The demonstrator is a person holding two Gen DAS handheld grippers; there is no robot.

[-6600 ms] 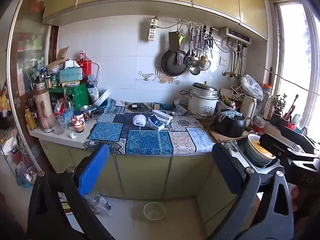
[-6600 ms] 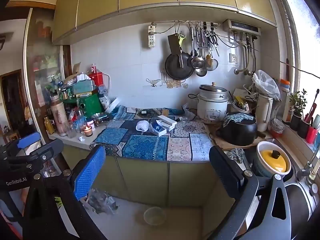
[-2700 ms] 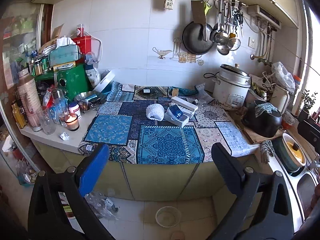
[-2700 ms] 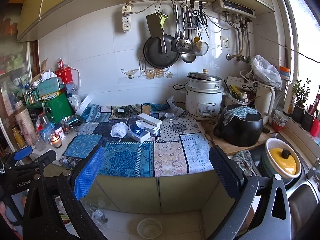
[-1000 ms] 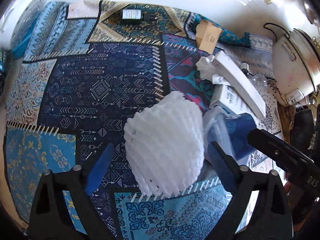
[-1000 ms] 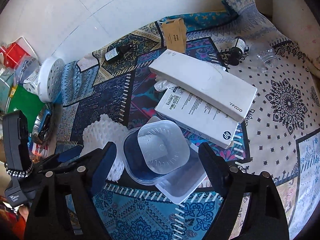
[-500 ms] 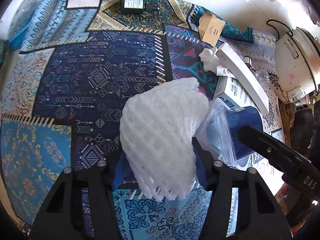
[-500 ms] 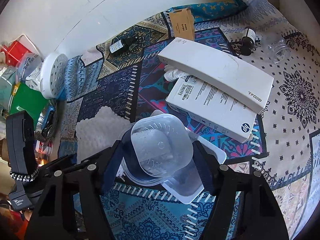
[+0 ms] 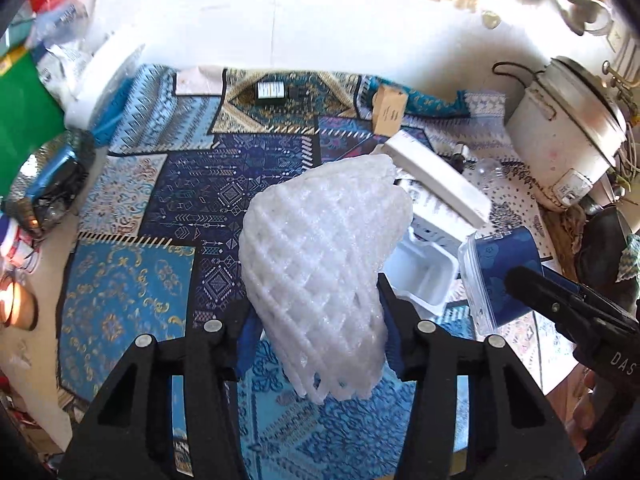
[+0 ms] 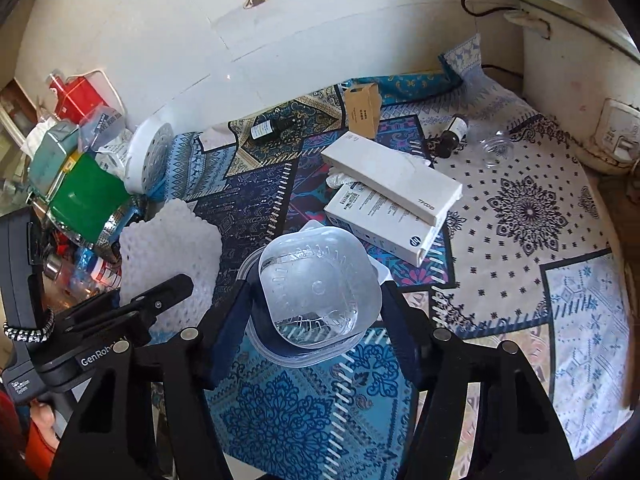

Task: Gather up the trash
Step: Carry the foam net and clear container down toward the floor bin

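Observation:
A white foam fruit net (image 9: 320,240) hangs above the patterned cloth (image 9: 132,280), pinched between the pads of my left gripper (image 9: 318,320), whose jaws are still closing on it. A clear plastic tub with a dark blue band (image 10: 316,280) sits between the pads of my right gripper (image 10: 316,304), also closing and gripping its sides. The tub (image 9: 500,272) is raised off a white plastic tray (image 9: 420,276) that stays on the cloth. In the right wrist view the foam net (image 10: 168,240) shows at left, above the left gripper's black body.
Two long white boxes (image 10: 392,184) lie stacked behind the tub, with a brown carton (image 10: 362,110) and a small dark bottle (image 10: 268,130) near the wall. A rice cooker (image 9: 560,136) stands at right. A green box (image 10: 84,200) and a lit candle (image 9: 12,304) crowd the left.
Both grippers have closed, the left on the foam net and the right on the tub. Both things have risen off the cloth, and the white tray stayed behind.

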